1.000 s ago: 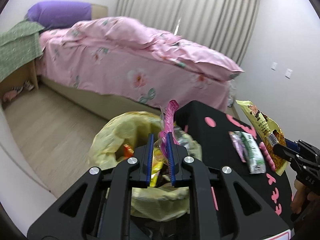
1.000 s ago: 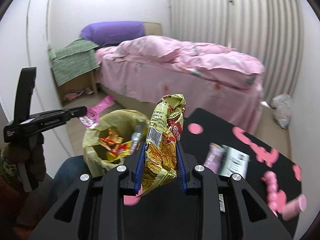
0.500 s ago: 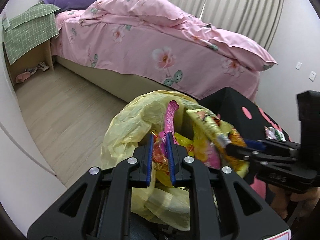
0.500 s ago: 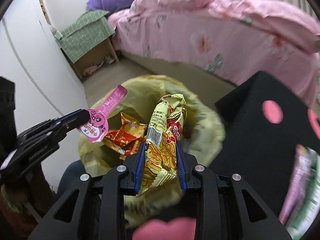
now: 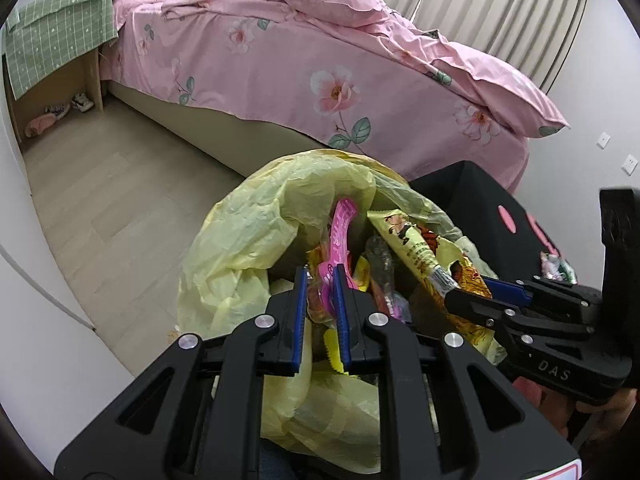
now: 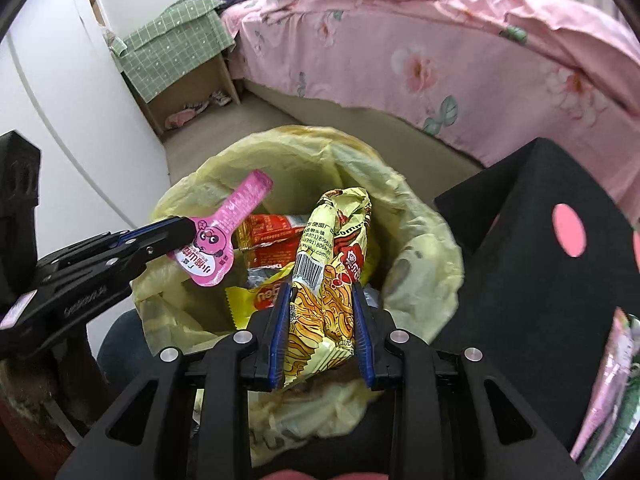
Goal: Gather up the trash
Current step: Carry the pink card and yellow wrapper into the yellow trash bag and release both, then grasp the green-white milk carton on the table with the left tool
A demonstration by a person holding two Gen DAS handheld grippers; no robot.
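Noodle pkt (image 6: 320, 280) upright over bin bag (image 6: 420, 264)

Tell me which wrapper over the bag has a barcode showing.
The yellow noodle packet in the right gripper. The pink spoon-shaped wrapper in the left gripper shows a cartoon face, no barcode.

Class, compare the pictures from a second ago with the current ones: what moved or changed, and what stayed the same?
Both grippers came down over the yellow trash bag. The right gripper carried the yellow noodle packet from above the black table to the bag's mouth; the left gripper lowered its pink wrapper there. Unchanged: both remain clamped, nothing released.
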